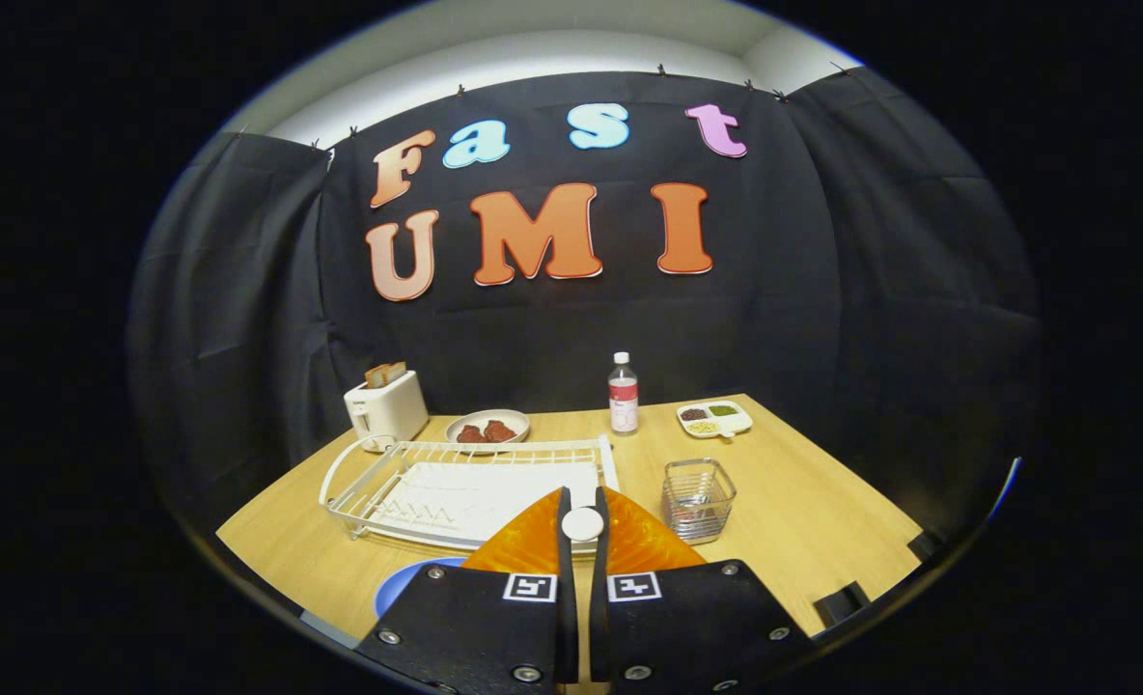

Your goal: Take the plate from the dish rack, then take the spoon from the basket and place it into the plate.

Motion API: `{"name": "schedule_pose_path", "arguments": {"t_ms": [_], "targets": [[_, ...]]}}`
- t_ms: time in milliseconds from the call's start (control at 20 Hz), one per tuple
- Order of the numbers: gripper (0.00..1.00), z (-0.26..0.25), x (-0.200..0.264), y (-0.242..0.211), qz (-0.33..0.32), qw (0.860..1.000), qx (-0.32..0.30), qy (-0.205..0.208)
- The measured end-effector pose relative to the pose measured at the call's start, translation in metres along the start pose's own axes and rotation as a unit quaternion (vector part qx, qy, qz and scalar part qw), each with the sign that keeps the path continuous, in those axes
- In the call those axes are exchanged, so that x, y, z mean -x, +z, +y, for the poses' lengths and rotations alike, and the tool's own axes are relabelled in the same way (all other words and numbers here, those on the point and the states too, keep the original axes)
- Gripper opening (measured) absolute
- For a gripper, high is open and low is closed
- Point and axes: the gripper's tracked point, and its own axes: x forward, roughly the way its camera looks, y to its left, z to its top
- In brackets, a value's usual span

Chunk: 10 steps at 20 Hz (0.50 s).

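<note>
Fingers [582, 516] clamped on spoon [582, 524] | over orange plate [523, 548] | dish rack [465, 483] beyond

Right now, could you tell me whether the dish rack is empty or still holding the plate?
Empty: the dish rack shows only bare wires and its white tray. A blue plate lies on the table beside the gripper.
</note>
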Motion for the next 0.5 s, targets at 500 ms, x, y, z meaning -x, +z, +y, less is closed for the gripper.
{"name": "schedule_pose_path", "arguments": {"t_ms": [500], "targets": [[0.05, 0.107, -0.001, -0.082, 0.049, 0.994, 0.003, 0.102]]}}
